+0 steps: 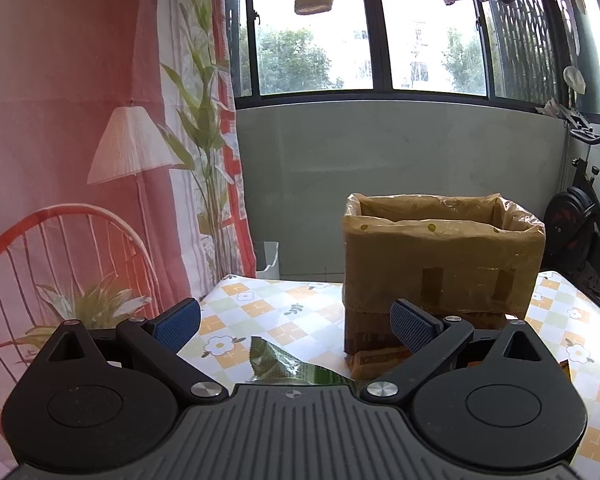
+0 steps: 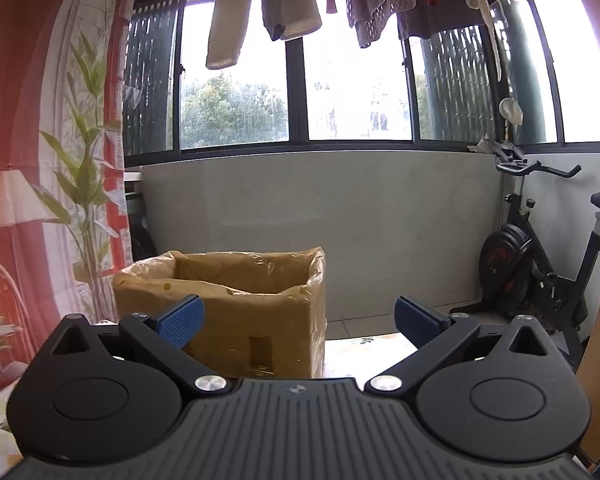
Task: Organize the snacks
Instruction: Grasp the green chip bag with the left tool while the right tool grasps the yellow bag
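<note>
We hold both grippers low over the bench (image 1: 260, 304), which has a checked cloth with flower prints. Left gripper (image 1: 296, 326): fingers (image 1: 178, 324) spread wide, nothing between them. Just below and between the fingers, a green snack packet (image 1: 284, 364) lies flat on the bench, its near end hidden under the gripper body. We cannot read the label. At the right edge of the left wrist view an orange bit of something (image 1: 565, 368) peeks out behind the gripper, too hidden to identify.

Cardboard box (image 1: 440, 264) stands upright on the bench, ahead and right of the left gripper, lined with a yellowish plastic bag (image 1: 444, 204) folded over its rim, top open. Brown tape patches on its front face. Packet lies near the box's lower left corner; touching or not, we cannot tell.

Right gripper (image 2: 298, 324): fingers (image 2: 182, 322) also spread wide, holding nothing. In this view the box (image 2: 236, 312) sits ahead and to the left, partly behind the left finger. Inside of the box not visible from either view.

Background: windows (image 2: 236, 80) with clothes (image 2: 260, 4) hanging above, printed curtain (image 1: 80, 140) on the left, exercise bike (image 2: 540, 264) on the right.
</note>
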Demonstrator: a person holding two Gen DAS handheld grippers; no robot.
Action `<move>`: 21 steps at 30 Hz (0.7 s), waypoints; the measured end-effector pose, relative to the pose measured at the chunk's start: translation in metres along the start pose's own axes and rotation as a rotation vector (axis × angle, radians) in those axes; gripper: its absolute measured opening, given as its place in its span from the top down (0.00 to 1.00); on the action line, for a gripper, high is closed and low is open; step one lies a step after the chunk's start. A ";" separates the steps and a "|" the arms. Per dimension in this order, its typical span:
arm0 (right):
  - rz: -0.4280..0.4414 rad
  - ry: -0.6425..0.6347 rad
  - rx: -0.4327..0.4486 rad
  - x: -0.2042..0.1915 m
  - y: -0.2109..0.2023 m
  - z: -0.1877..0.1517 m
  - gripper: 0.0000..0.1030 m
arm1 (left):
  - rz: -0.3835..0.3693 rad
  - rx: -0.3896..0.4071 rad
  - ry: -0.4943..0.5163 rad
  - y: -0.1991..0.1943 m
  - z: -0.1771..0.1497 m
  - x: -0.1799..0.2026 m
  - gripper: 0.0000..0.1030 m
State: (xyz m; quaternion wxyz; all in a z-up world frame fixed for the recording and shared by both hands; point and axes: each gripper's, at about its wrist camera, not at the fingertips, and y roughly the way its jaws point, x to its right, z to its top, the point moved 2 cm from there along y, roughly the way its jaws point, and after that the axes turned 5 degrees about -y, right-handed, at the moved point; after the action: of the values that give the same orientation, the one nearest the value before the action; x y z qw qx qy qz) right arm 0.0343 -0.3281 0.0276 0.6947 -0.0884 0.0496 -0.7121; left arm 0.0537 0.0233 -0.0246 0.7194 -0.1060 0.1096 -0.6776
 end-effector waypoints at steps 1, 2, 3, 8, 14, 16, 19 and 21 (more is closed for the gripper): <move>0.017 0.010 -0.014 -0.001 0.004 -0.006 0.00 | -0.020 -0.045 -0.012 0.005 -0.010 0.004 0.01; 0.030 0.015 -0.027 -0.003 0.008 -0.012 0.00 | -0.036 -0.067 -0.017 0.009 -0.016 0.007 0.01; 0.032 0.009 -0.042 -0.006 0.011 -0.018 0.00 | -0.049 -0.088 -0.012 0.012 -0.022 0.012 0.01; 0.064 0.017 -0.157 -0.010 0.030 -0.047 0.00 | -0.052 -0.208 0.032 0.028 -0.056 0.028 0.04; 0.055 -0.008 -0.234 -0.011 0.037 -0.087 0.00 | -0.150 -0.371 -0.013 0.044 -0.084 0.027 0.07; 0.072 -0.006 -0.260 -0.012 0.039 -0.098 0.00 | -0.160 -0.404 -0.014 0.048 -0.090 0.028 0.07; 0.084 0.006 -0.293 -0.011 0.045 -0.108 0.00 | -0.153 -0.447 0.005 0.055 -0.100 0.027 0.08; 0.084 0.020 -0.302 -0.007 0.047 -0.111 0.00 | -0.156 -0.470 0.011 0.060 -0.104 0.029 0.08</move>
State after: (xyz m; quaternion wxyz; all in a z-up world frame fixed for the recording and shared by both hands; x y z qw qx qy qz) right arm 0.0592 -0.3279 -0.0905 0.7023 -0.1825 0.1669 -0.6676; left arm 0.0809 -0.0024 -0.1419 0.6199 -0.2747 0.2598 -0.6876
